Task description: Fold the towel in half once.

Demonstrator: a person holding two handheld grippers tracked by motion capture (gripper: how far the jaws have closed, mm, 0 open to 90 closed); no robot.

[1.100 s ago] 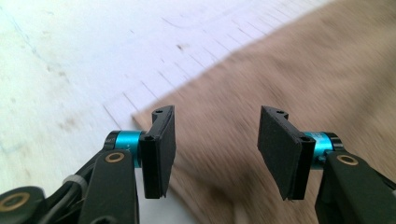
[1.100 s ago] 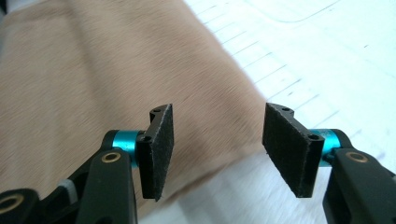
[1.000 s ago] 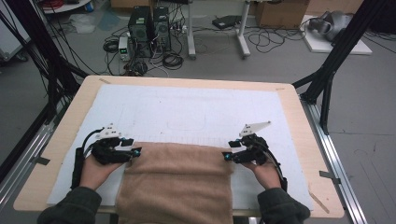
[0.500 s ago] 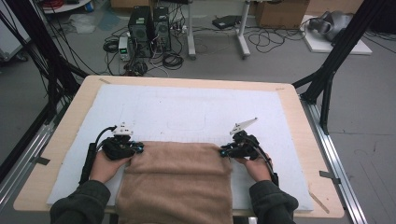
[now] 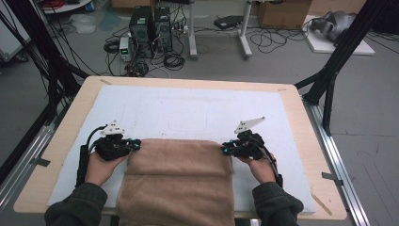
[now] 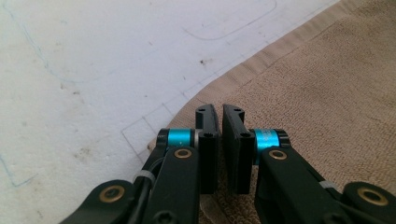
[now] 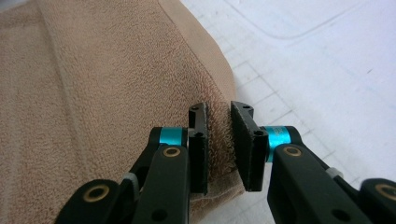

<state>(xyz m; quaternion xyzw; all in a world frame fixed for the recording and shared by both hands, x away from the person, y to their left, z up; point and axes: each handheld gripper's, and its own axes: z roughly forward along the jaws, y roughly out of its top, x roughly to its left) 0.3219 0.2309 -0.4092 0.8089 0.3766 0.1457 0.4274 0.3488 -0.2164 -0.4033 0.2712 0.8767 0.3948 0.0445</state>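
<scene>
Towel (image 5: pixel 176 181), tan terry, lies folded at the near middle of the table (image 5: pixel 61 141), on the white mat (image 5: pixel 197 113), its near part hanging over the table's near edge. Compared with a second ago, both hands have slid in from just outside the cloth to its two far corners, so the grasp that starts a fold or a lift looks to be in hand. The left gripper (image 6: pixel 220 140) has its jaws nearly together over the towel's far left corner; a thin slit shows between them, and I cannot tell whether cloth is caught there. The right gripper (image 7: pixel 219 144) is clamped on the far right corner, a ridge of pile standing pinched between its jaws. The towel's far hem runs straight between the two grippers, and beyond it the mat is bare up to the far edge, giving plenty of room to carry the corners forward; left and right margins are narrower but free.
</scene>
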